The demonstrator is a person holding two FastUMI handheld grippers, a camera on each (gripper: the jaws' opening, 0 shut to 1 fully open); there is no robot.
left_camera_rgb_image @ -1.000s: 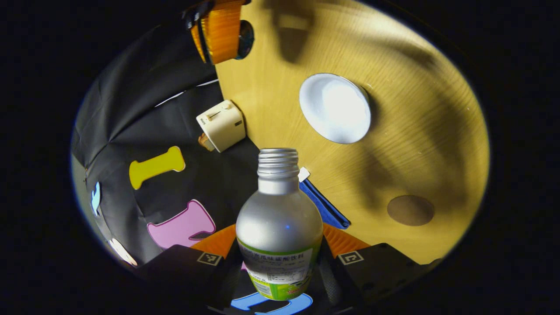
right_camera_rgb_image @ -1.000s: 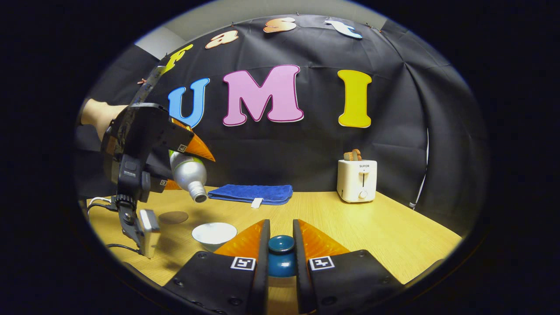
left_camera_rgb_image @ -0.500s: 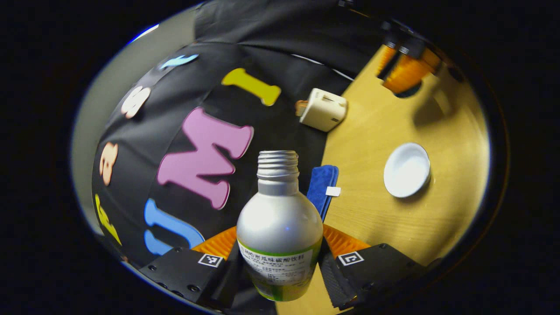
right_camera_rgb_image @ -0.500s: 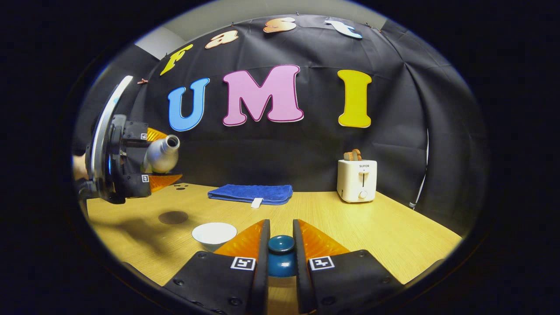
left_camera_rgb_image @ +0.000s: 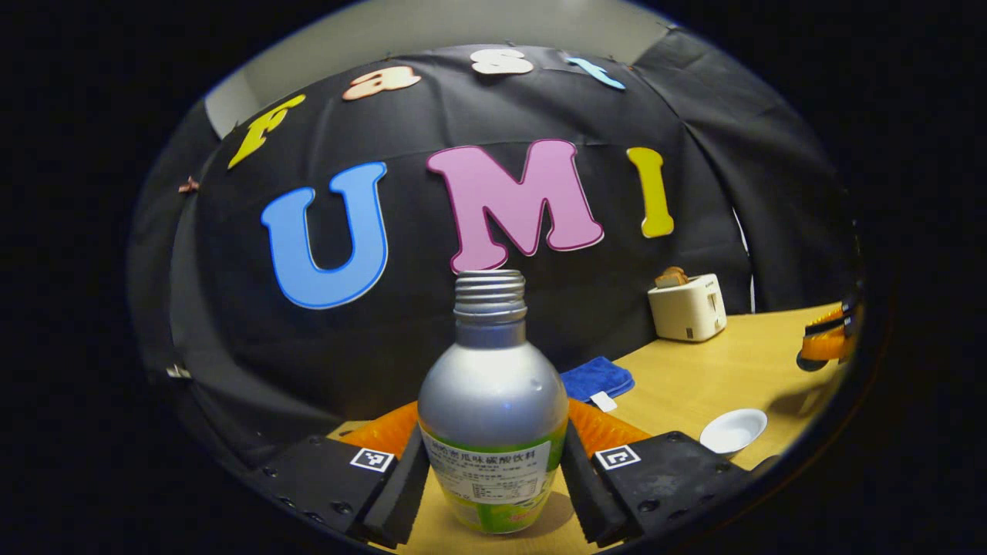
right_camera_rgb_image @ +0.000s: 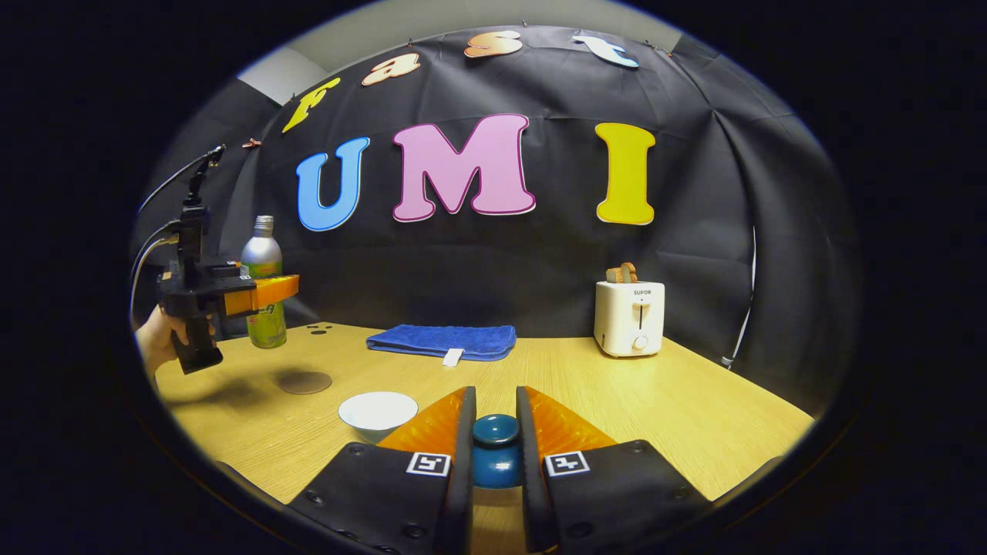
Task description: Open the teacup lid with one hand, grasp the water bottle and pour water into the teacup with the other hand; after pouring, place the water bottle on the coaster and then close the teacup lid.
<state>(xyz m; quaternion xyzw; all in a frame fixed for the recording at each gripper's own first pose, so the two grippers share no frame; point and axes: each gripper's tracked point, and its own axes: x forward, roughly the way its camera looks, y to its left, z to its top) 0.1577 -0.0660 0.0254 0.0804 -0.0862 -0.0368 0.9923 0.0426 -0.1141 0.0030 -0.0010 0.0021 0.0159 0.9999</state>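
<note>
Silver, uncapped and green-labelled, the water bottle [left_camera_rgb_image: 492, 401] stands upright above the wooden table [right_camera_rgb_image: 694, 401], clamped in the left gripper [left_camera_rgb_image: 493, 462]. Right gripper [right_camera_rgb_image: 495, 439] pinches the dark-blue teacup lid [right_camera_rgb_image: 495, 451].

Bottle [left_camera_rgb_image: 492, 393]: brushed matt metal, glossy paper label. Bench [right_camera_rgb_image: 694, 408]: smooth wood grain. Towel [right_camera_rgb_image: 442, 340]: soft cloth. Fingers [right_camera_rgb_image: 439, 424]: ribbed orange plastic.

1. Left gripper [left_camera_rgb_image: 493, 462] clamped on the upright water bottle [left_camera_rgb_image: 492, 408], both fingers pressing its sides.
2. Bottle uncapped, threaded neck bare.
3. White teacup [left_camera_rgb_image: 733, 430] open on the wooden table [left_camera_rgb_image: 717, 378], lower right.
4. Blue towel [left_camera_rgb_image: 597, 379] behind the bottle.
5. Toaster [left_camera_rgb_image: 687, 307] against the wall.
6. Right gripper [left_camera_rgb_image: 826, 344] at the far right edge.
</note>
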